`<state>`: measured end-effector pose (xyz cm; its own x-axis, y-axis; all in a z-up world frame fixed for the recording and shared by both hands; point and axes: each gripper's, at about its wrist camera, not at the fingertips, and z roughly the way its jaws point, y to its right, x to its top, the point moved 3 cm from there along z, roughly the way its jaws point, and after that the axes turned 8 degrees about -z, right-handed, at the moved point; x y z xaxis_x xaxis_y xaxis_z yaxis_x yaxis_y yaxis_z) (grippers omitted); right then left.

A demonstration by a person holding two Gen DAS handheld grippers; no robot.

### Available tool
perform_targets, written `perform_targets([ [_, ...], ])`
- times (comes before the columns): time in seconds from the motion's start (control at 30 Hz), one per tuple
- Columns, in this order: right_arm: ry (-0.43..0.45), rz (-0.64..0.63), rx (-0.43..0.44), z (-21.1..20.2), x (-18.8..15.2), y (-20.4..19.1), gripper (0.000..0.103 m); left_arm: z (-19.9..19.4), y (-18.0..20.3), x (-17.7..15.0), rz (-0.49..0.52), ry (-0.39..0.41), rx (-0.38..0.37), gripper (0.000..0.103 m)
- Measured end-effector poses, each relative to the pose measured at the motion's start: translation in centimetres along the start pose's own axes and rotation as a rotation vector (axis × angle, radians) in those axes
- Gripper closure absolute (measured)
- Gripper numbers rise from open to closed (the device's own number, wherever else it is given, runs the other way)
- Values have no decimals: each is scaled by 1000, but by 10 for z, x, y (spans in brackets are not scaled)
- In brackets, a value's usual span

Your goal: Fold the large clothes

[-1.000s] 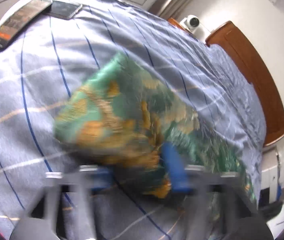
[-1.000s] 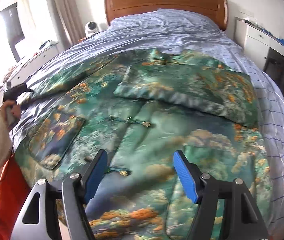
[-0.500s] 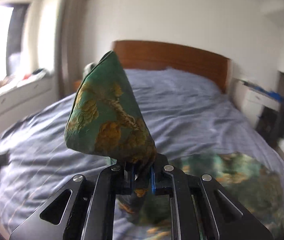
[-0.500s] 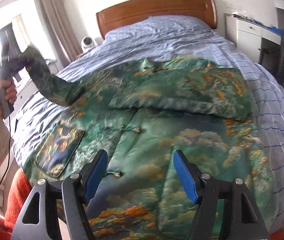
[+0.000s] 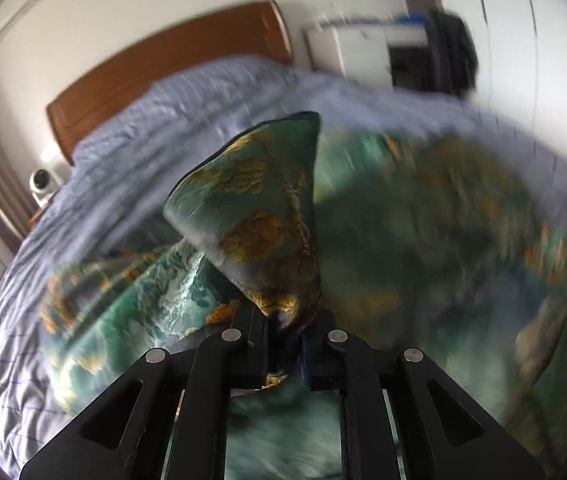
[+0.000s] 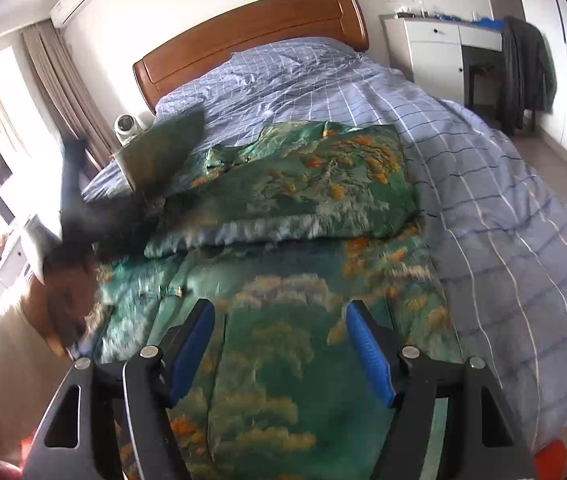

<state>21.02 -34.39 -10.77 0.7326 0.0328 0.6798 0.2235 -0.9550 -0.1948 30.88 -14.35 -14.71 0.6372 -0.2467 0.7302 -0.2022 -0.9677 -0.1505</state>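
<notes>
Well, green garment (image 6: pixel 307 200) (no legible writing)

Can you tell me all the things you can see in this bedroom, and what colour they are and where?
silky patterned robe: one, green with orange, spread on the bed, one sleeve folded across its chest
robe sleeve: one, green and orange, lifted over the robe
checked bed cover: one, pale blue with lines, over the whole bed
wooden headboard: one, brown, at the bed's far end
small round camera: one, white, beside the headboard
white cabinet: one, by the far wall
dark garment: one, grey-green, hanging beside the cabinet
curtain: brown, by the window
left tongs: black, pinching the sleeve, jaws easing open
right tongs: black with blue pads, open, empty, over the robe's hem
</notes>
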Motion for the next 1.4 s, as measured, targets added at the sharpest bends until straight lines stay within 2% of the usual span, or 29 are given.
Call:
perform_targets([
  [0.07, -9, 12, 72, 16, 25, -1, 33, 7, 6, -15, 29, -40, 4, 80],
  [0.1, -12, 21, 113, 25, 36, -3, 33, 5, 8, -22, 46, -40, 10, 67],
  [0.13, -18, 35, 164, 37, 50, -6, 33, -1, 7, -25, 52, -32, 9, 46],
  [0.2, -54, 70, 265, 67, 73, -13, 33, -16, 5, -31, 41, -17, -32, 20],
  [0.37, -189, 216, 450, 145, 94, -31, 33, -55, -26, -51, -12, -44, -101, 19],
  [0.47, -263, 200, 441, 172, 88, -52, 34, -66, -45, -61, -74, -69, -114, 19],
  [0.5, -302, 183, 426, 180, 82, -61, 50, -70, -55, -64, -98, -82, -113, 19],
  [0.53, -325, 157, 410, 184, 78, -68, 86, -71, -64, -64, -122, -93, -111, 19],
  [0.57, -337, 93, 368, 185, 77, -78, 87, -70, -75, -62, -148, -101, -106, 19],
  [0.7, -168, -103, 263, 158, 111, -95, 87, -63, -122, -49, -278, -111, -78, 19],
  [0.77, -145, -163, 172, 163, 121, -90, 84, -60, -139, -47, -312, -115, -51, 19],
  [0.8, -176, -157, 149, 176, 120, -83, 78, -55, -147, -43, -325, -128, -34, 19],
  [0.83, -228, -146, 123, 191, 113, -75, 63, -52, -152, -41, -333, -136, -28, 19],
  [0.87, -278, -136, 94, 204, 105, -67, 53, -48, -160, -35, -350, -145, -27, 19],
  [0.9, -289, -133, 81, 208, 100, -63, 44, -45, -166, -32, -362, -151, -34, 19],
  [0.97, -237, -163, 58, 196, 100, -61, 44, -32, -179, -23, -394, -159, -48, 19],
  [1.03, -131, -193, 7, 173, 109, -65, 44, -13, -188, -19, -413, -179, -60, 20],
  [1.07, -55, -219, 5, 159, 117, -74, 44, 0, -190, -19, -413, -193, -58, 21],
  [1.13, -14, -266, 68, 152, 126, -90, 44, 21, -188, -22, -400, -227, -65, 28],
  [1.23, -78, -320, 208, 181, 126, -119, 44, 54, -187, -38, -418, -287, -50, 27],
  [1.27, -139, -323, 218, 205, 119, -122, 44, 62, -186, -46, -428, -294, -46, 27],
  [1.33, -242, -303, 182, 242, 102, -111, 46, 67, -186, -55, -431, -275, -55, 27],
  [1.4, -240, -275, 190, 256, 96, -104, 46, 66, -183, -57, -410, -262, -41, 27],
])
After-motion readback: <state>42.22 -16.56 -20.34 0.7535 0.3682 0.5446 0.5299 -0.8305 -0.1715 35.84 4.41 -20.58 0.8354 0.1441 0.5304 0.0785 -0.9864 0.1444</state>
